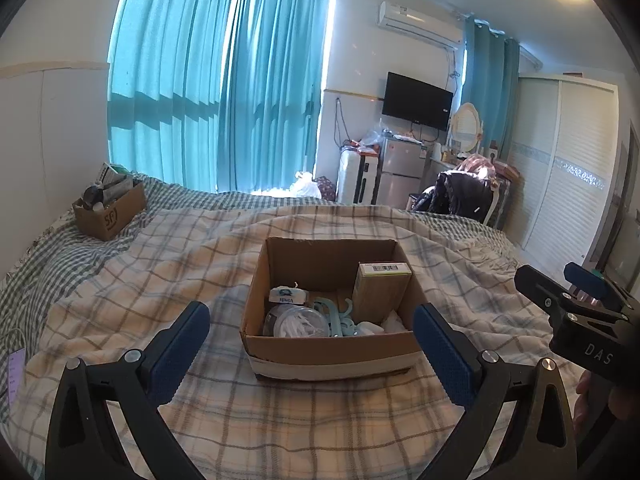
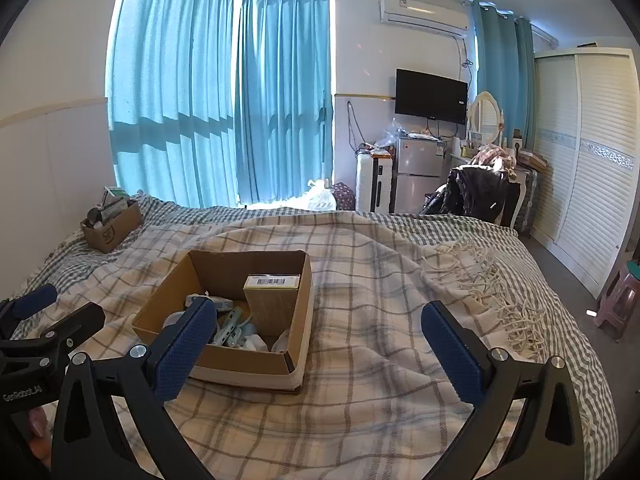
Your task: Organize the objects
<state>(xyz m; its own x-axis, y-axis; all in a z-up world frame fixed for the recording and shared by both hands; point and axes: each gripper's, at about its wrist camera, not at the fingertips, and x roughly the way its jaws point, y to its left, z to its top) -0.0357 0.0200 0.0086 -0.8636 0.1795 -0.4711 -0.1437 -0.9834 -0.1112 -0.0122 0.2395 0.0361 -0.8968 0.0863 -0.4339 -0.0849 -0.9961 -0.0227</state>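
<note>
An open cardboard box (image 1: 332, 346) (image 2: 240, 364) sits on the plaid blanket in the middle of the bed. Inside it are a tall tan carton with a barcode (image 1: 382, 288) (image 2: 272, 300), a small tissue pack (image 1: 288, 295), light blue plastic hangers (image 1: 340, 316) (image 2: 236, 328) and a clear round container (image 1: 296, 320). My left gripper (image 1: 312, 314) is open just before the box, its fingers straddling the box's width, holding nothing. My right gripper (image 2: 320, 314) is open and empty, to the right of the box. Each gripper also shows at the edge of the other's view.
A second cardboard box (image 1: 108, 212) (image 2: 112, 228), full of items, stands at the bed's far left by the wall. The blanket's fringe (image 2: 500, 292) hangs toward the right bed edge. A pink stool (image 2: 616, 304) and a wardrobe (image 2: 592, 160) are on the right.
</note>
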